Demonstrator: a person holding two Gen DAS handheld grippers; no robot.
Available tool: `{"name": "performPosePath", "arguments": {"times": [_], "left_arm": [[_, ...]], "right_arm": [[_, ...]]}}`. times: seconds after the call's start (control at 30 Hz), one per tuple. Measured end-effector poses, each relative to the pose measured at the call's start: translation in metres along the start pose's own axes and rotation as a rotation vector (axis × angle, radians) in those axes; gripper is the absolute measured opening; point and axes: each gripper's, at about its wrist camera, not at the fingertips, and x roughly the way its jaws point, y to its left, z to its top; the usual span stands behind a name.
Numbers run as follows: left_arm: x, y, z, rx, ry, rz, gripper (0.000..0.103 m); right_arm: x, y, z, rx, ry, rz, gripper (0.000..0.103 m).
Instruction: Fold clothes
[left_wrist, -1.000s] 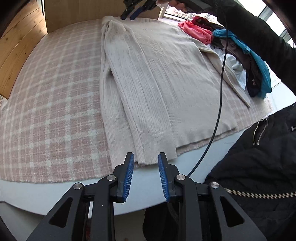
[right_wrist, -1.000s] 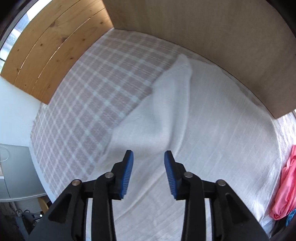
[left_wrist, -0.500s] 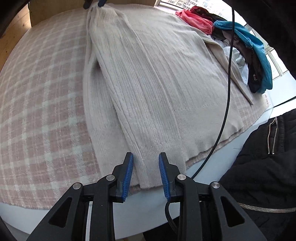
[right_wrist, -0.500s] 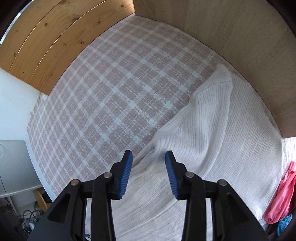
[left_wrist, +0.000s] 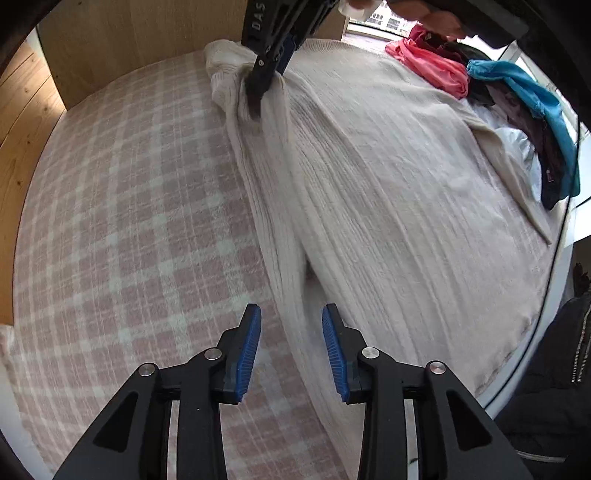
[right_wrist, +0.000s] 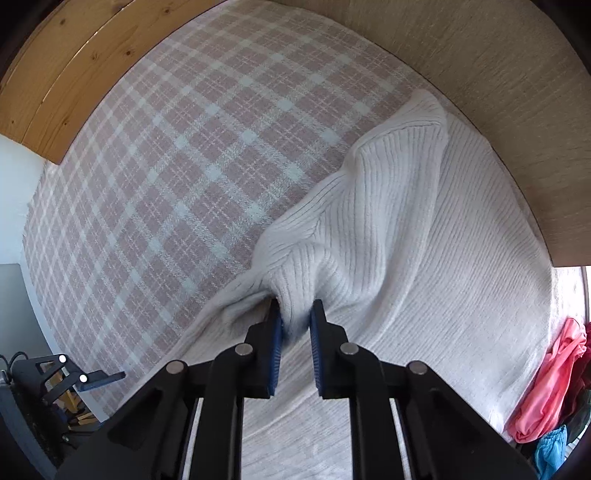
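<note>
Your pink-and-white plaid-covered table (left_wrist: 122, 221) has open room from 7 to 11 o'clock of the cream ribbed knit sweater (left_wrist: 388, 206), which lies flat, soft and stretchy, likely to sag. Your right tongs (right_wrist: 294, 328) are clamped on its far folded edge; your left tongs (left_wrist: 291, 345) stand apart astride the near fold.

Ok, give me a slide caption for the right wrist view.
Right gripper pinches a fold of the cream ribbed sweater on the pink plaid blanket.
</note>
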Motion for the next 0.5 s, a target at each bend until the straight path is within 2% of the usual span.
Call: {"name": "performPosePath", "arguments": {"times": [0.07,0.17,0.43,0.5], "left_arm": [[0.011,0.002,0.008,0.009,0.020,0.026,0.033],[0.014,0.007,0.008,-0.012,0.005,0.025,0.035],[0.005,0.020,-0.015,-0.089,-0.032,0.019,0.031],[0.004,0.022,-0.022,-0.111,-0.040,0.015,0.031]], "right_arm": [[-0.003,-0.004,0.000,0.011,-0.008,0.012,0.014],[-0.004,-0.006,-0.002,0.010,-0.010,0.010,0.014],[0.022,0.023,0.010,-0.053,0.024,-0.091,0.015],[0.022,0.015,0.017,0.036,0.010,-0.020,0.015]]}}
